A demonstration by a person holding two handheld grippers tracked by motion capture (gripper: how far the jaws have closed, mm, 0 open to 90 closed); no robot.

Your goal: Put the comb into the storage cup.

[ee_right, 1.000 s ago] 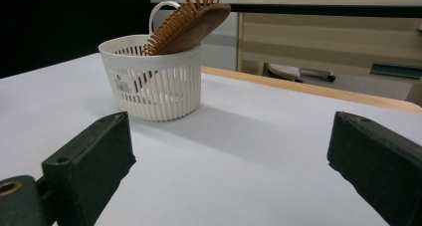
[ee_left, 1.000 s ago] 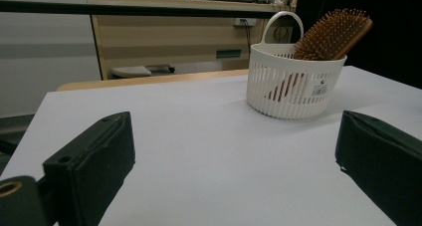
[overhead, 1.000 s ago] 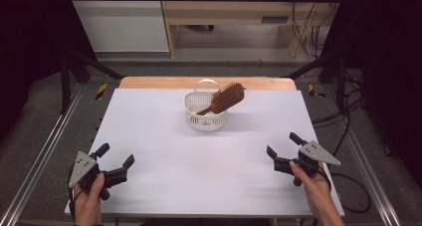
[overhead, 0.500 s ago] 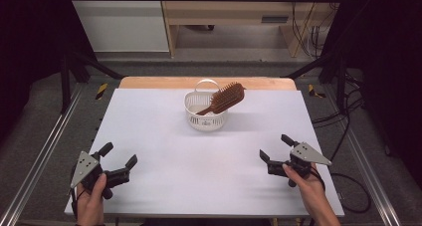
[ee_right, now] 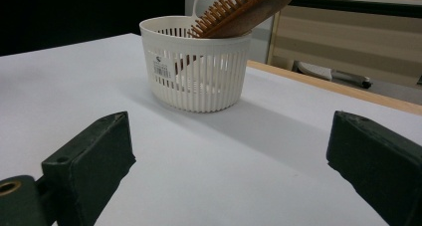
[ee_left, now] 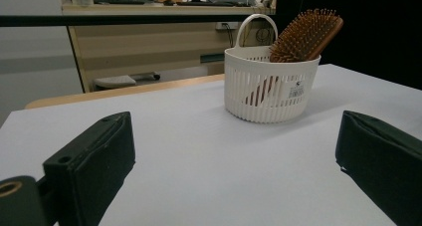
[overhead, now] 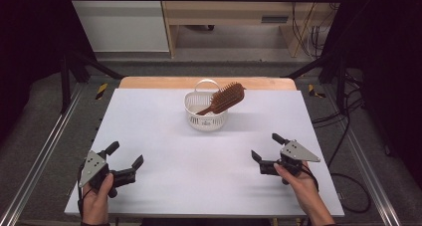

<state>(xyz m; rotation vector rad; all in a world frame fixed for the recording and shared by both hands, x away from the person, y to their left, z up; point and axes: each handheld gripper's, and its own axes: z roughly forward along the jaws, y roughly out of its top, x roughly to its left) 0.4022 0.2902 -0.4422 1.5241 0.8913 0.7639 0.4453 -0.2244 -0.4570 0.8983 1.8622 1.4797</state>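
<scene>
From the high view I have the white basket (overhead: pixel 206 111) sitting toward twelve o'clock on the white table (overhead: pixel 164 136), near its far edge and about centred across it. A wooden hairbrush (overhead: pixel 223 98) stands tilted in it, handle down inside, bristled head leaning out over the rim toward two o'clock. My left gripper (overhead: pixel 125 159) is at about seven o'clock on the table, held in the left hand (overhead: pixel 95 198), its jaws spread wide and holding nothing. My right gripper (overhead: pixel 267 147) is at about five o'clock, held in the right hand (overhead: pixel 298 186), its jaws likewise spread apart and empty. Both grippers are well apart from the basket, with bare tabletop between. In the left gripper view the basket stands ahead between the two black jaws, slightly toward one o'clock; in the right gripper view it stands ahead toward eleven o'clock, barcode label facing me.
</scene>
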